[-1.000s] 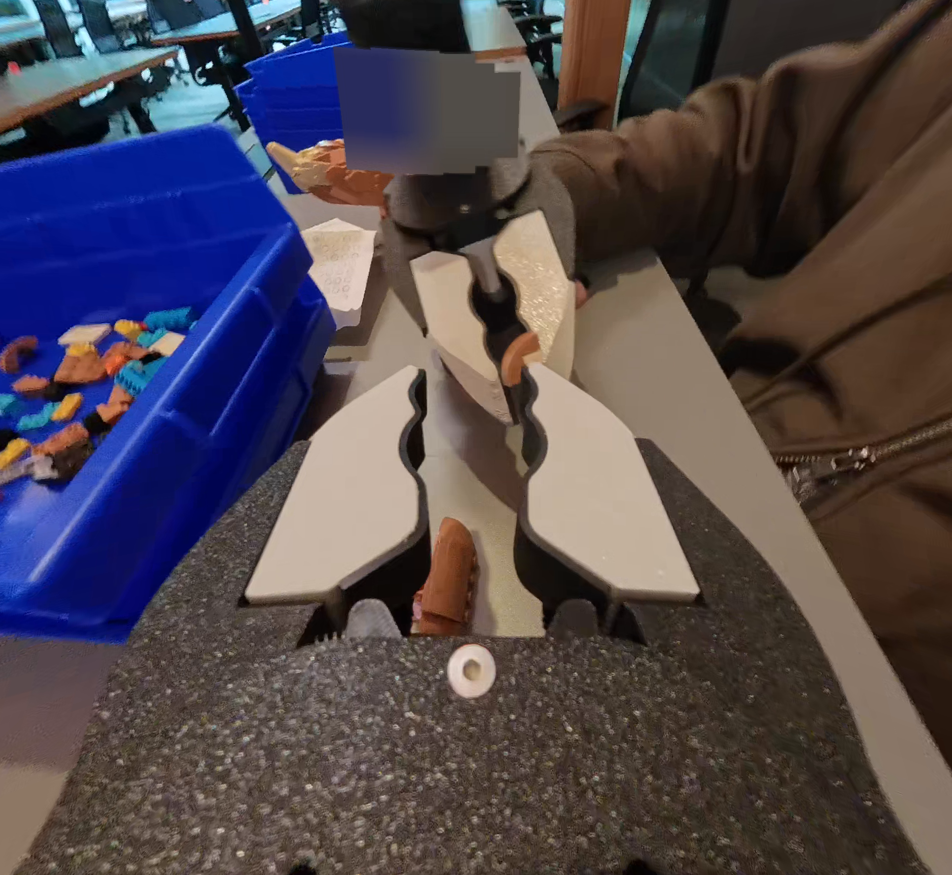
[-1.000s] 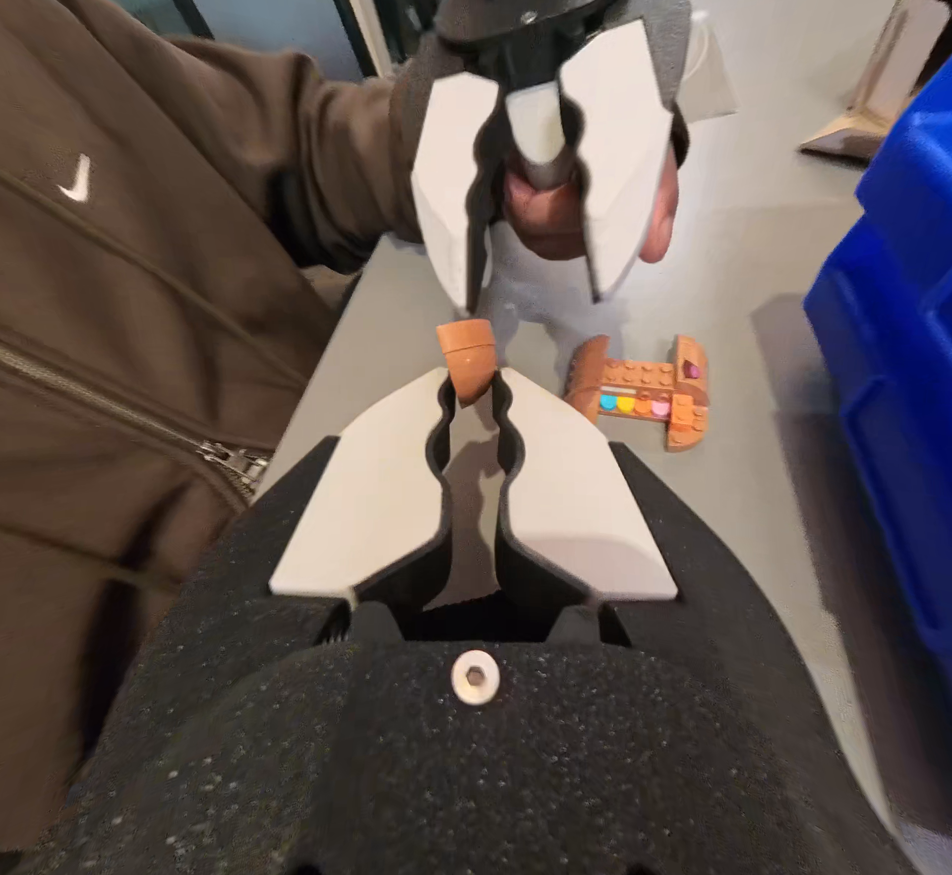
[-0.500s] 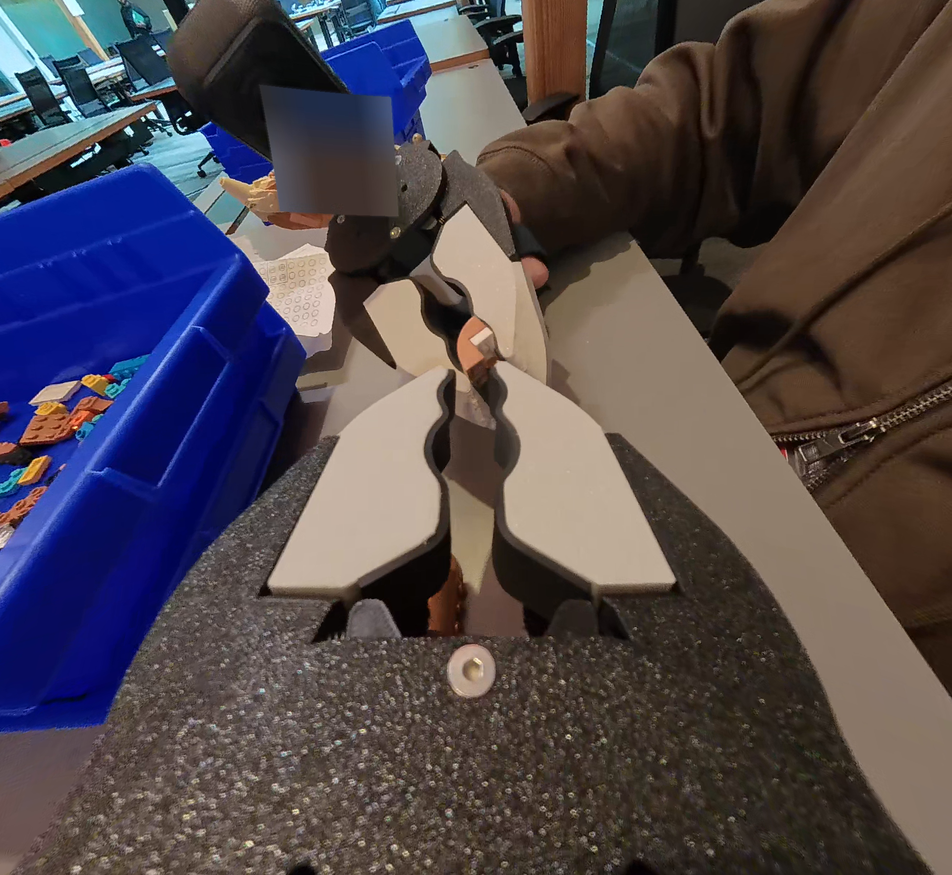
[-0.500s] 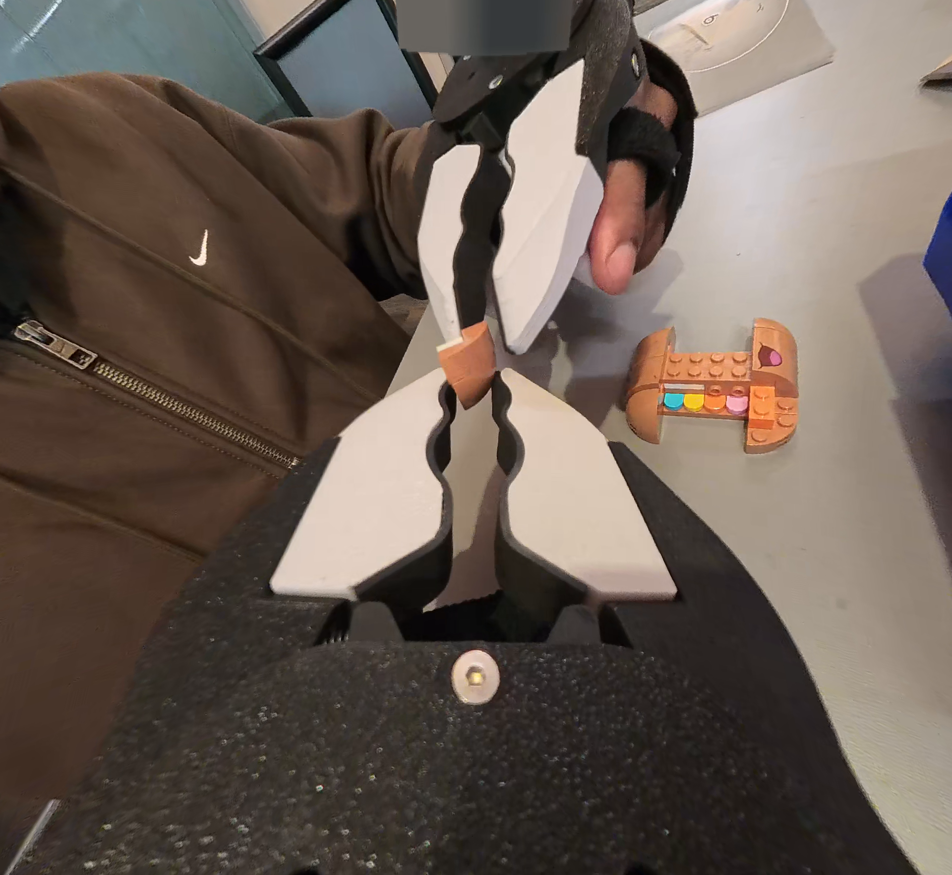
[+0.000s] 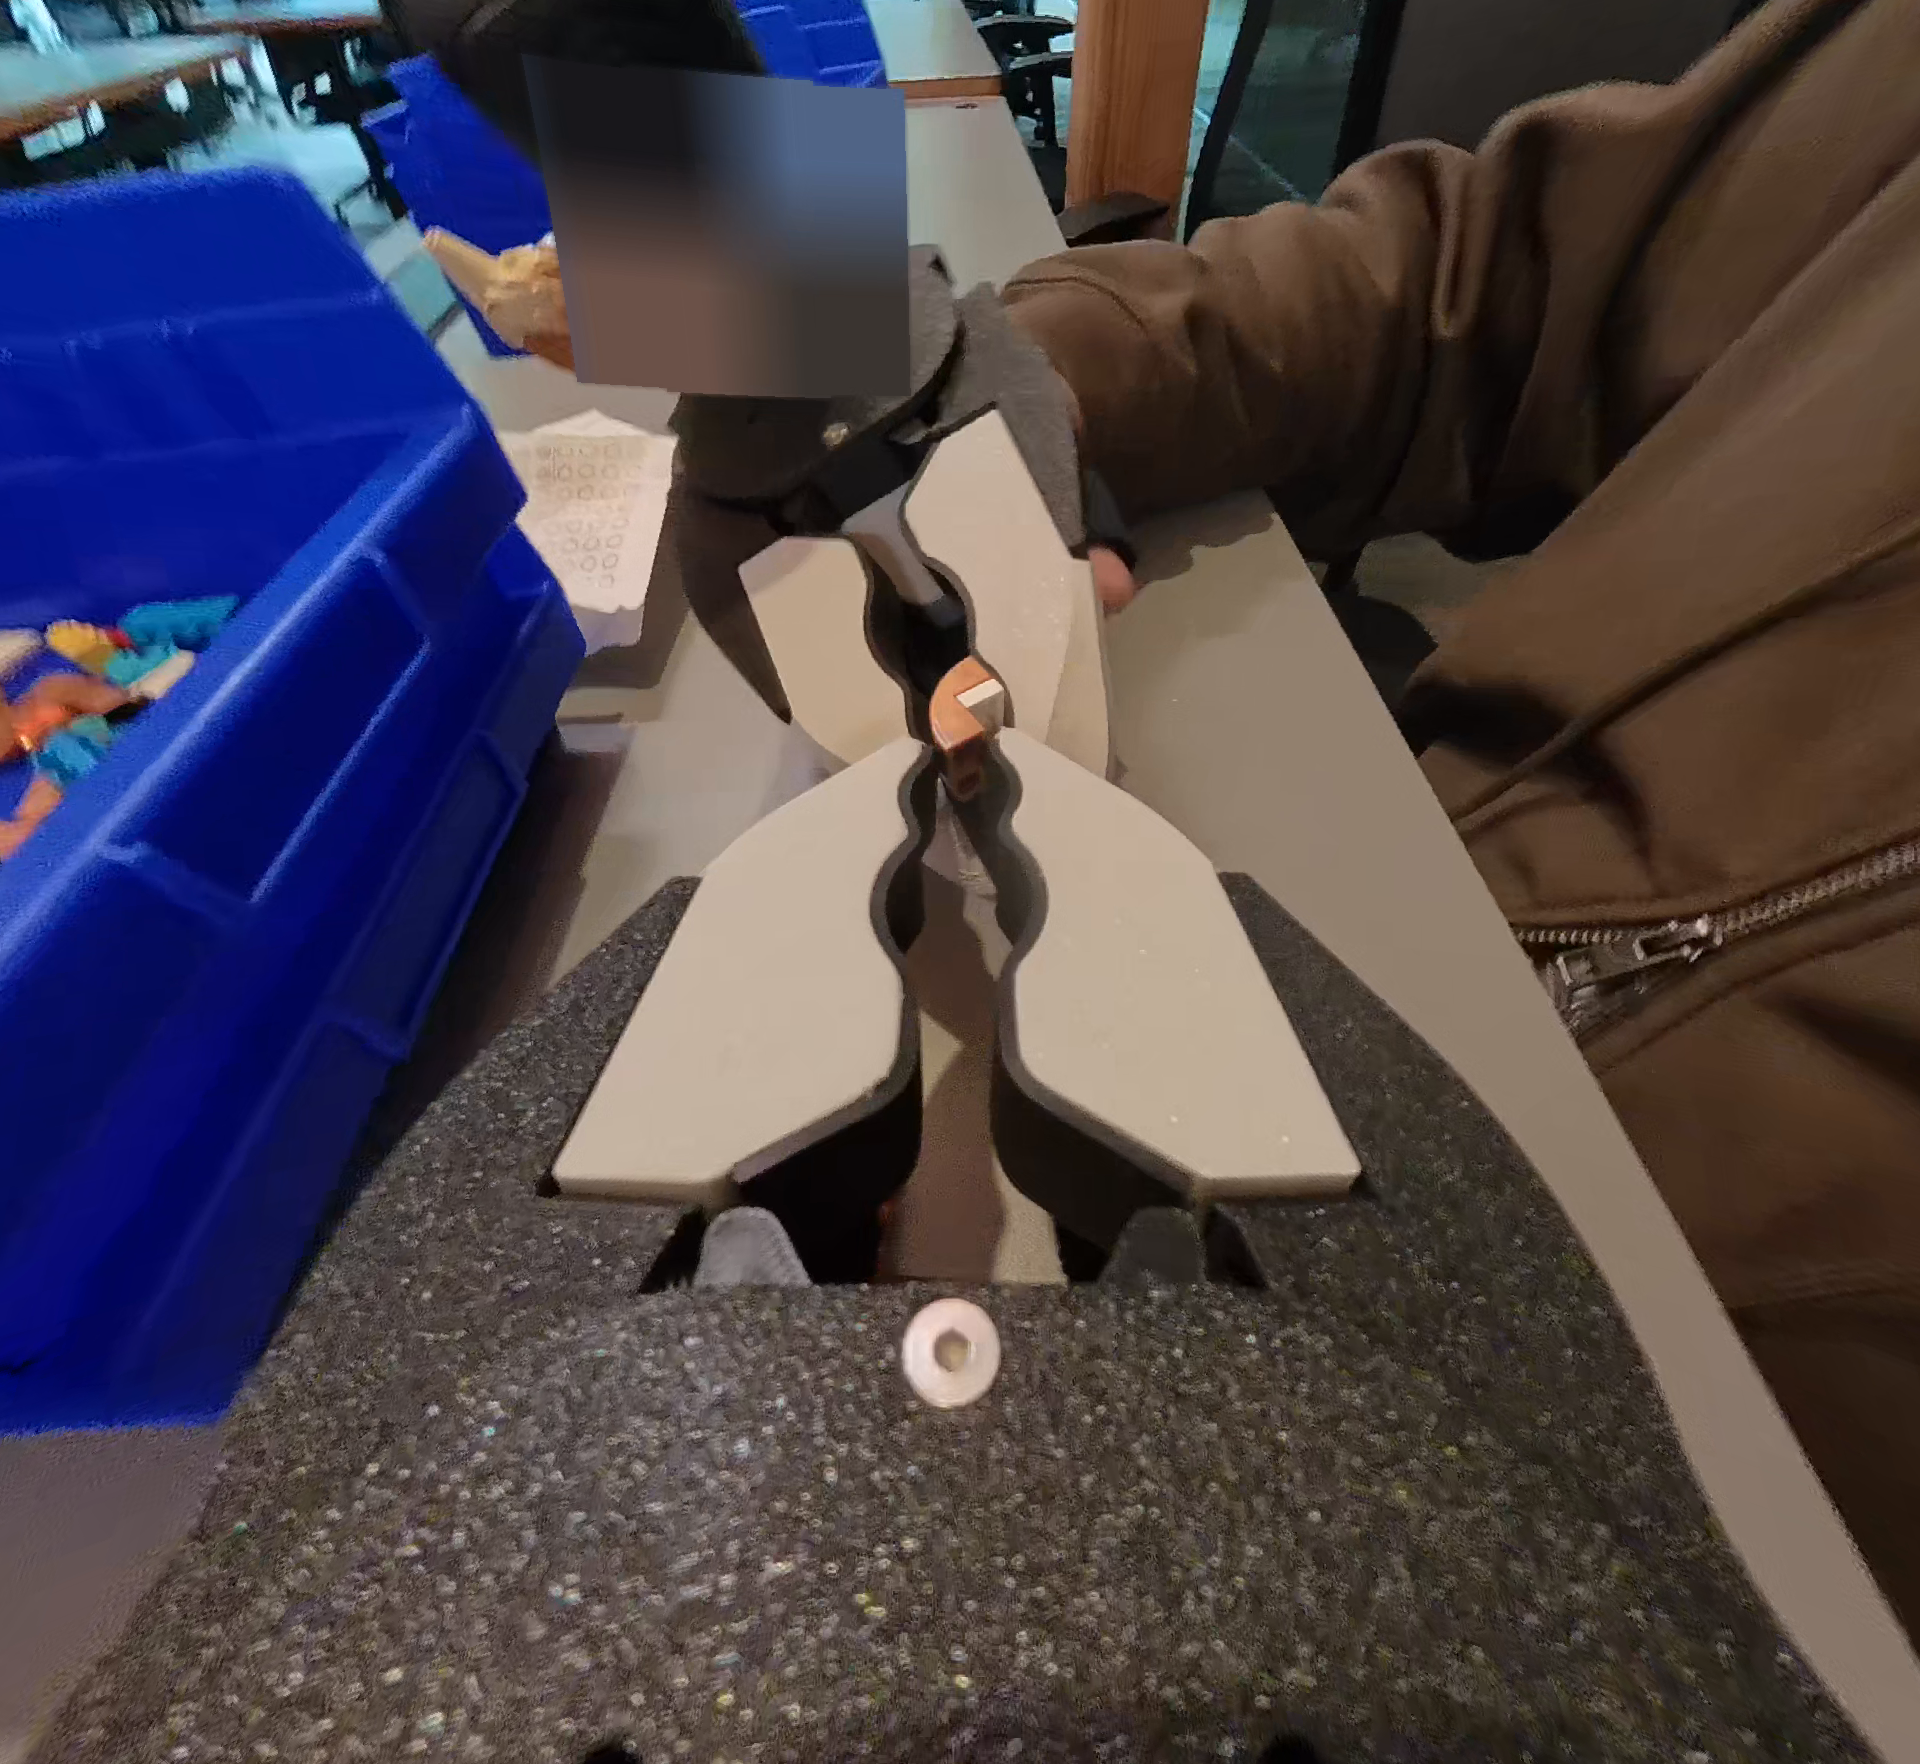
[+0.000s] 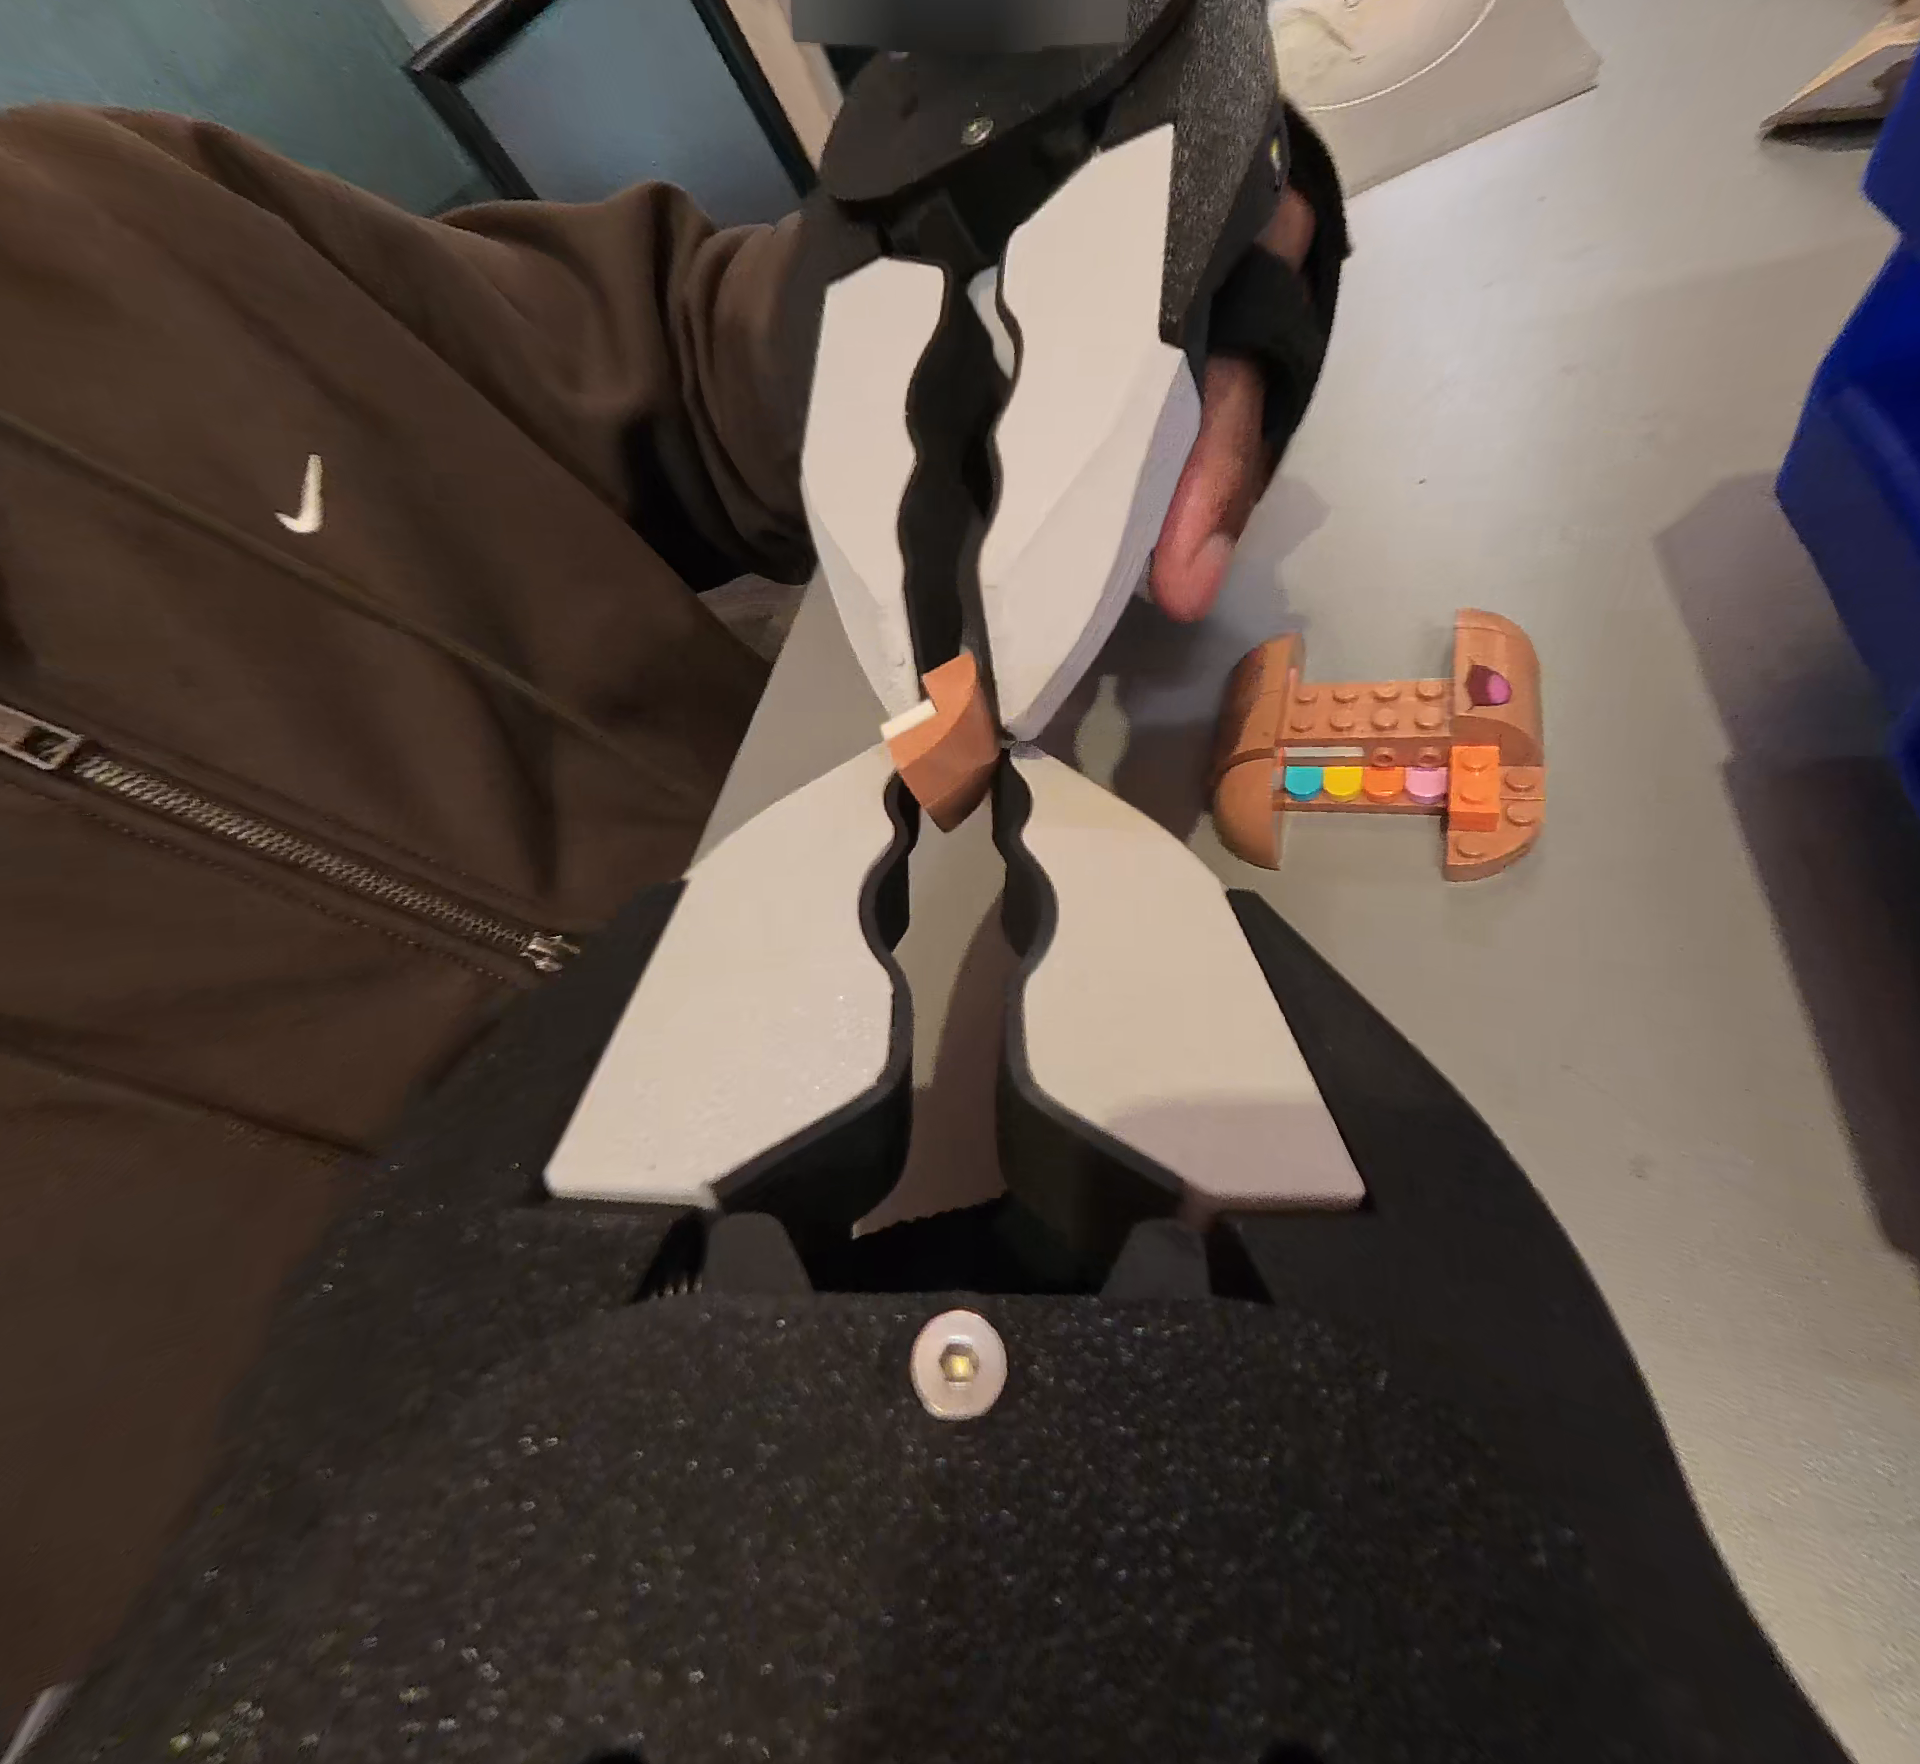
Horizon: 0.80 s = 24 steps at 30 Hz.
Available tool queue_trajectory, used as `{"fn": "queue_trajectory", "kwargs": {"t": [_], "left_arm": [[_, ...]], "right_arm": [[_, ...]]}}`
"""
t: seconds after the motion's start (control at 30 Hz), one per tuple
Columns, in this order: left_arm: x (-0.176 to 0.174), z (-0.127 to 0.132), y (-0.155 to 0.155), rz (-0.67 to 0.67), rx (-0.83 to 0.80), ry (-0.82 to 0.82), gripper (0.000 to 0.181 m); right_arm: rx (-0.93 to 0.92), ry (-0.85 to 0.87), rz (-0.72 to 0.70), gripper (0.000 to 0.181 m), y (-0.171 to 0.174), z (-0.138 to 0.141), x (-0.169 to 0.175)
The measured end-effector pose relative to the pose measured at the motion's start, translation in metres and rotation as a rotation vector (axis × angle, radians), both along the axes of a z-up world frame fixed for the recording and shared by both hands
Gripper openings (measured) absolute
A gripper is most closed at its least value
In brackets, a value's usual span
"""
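Note:
A small brown curved brick point(image 5: 964, 715) with a white piece on it sits between the two grippers, which meet tip to tip above the grey table point(image 5: 1247, 779). My left gripper point(image 5: 961, 764) is shut on the brick's near end. My right gripper point(image 6: 951, 784) is shut on the same brick point(image 6: 943, 740). The right gripper also shows in the left wrist view point(image 5: 940, 675), and the left gripper in the right wrist view point(image 6: 961, 675). A brown brick model point(image 6: 1382, 748) with coloured studs lies flat on the table point(image 6: 1558, 364), to the right of the grippers.
A blue bin point(image 5: 260, 675) with several loose coloured bricks stands at the left, and its edge also shows in the right wrist view point(image 6: 1860, 467). A printed paper sheet point(image 5: 597, 509) lies behind it. A white flat bag point(image 6: 1434, 21) lies at the back. A person in a brown hoodie point(image 6: 312, 571) holds both grippers. My left and right fingertips are right by each other.
My left gripper was open and apart from the brick; it has moved up to it and closed on it. My right gripper has kept hold of the brick, which has turned.

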<state>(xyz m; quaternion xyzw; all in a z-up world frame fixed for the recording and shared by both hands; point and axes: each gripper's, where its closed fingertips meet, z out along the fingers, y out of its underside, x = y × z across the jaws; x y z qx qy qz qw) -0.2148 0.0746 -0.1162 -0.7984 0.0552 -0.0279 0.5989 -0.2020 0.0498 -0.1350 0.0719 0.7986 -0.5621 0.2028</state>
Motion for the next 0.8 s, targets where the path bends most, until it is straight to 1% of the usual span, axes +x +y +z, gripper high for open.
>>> {"fn": "queue_trajectory", "kwargs": {"t": [0.07, 0.17, 0.27, 0.33, 0.43, 0.53, 0.6, 0.7, 0.8], "left_arm": [[-0.005, -0.001, 0.0, 0.025, -0.009, -0.103, 0.008], [-0.015, 0.002, -0.003, 0.069, 0.016, -0.255, 0.008], [-0.027, 0.004, -0.007, 0.13, 0.044, -0.35, 0.008], [-0.033, 0.005, -0.008, 0.16, 0.064, -0.385, 0.008], [-0.037, 0.008, -0.009, 0.18, 0.091, -0.396, 0.008], [-0.037, 0.008, -0.007, 0.187, 0.097, -0.381, 0.008], [-0.037, 0.007, -0.006, 0.191, 0.096, -0.382, 0.008], [-0.037, 0.004, -0.006, 0.192, 0.071, -0.375, 0.008], [-0.039, -0.002, -0.007, 0.211, 0.023, -0.3, 0.009]], "right_arm": [[0.021, 0.055, -0.04, 0.016, 0.0, -0.003, -0.007], [0.08, 0.202, -0.122, 0.024, 0.0, -0.01, -0.02], [0.12, 0.354, -0.205, 0.026, 0.0, -0.011, -0.032], [0.114, 0.447, -0.264, 0.026, -0.001, -0.006, -0.038], [0.11, 0.543, -0.374, 0.026, 0.0, 0.004, -0.05], [0.083, 0.599, -0.435, 0.026, 0.002, 0.014, -0.055], [0.081, 0.64, -0.456, 0.025, 0.004, 0.017, -0.057], [0.119, 0.706, -0.461, 0.025, 0.005, 0.015, -0.058], [0.16, 0.722, -0.462, 0.02, 0.006, 0.01, -0.059]]}}
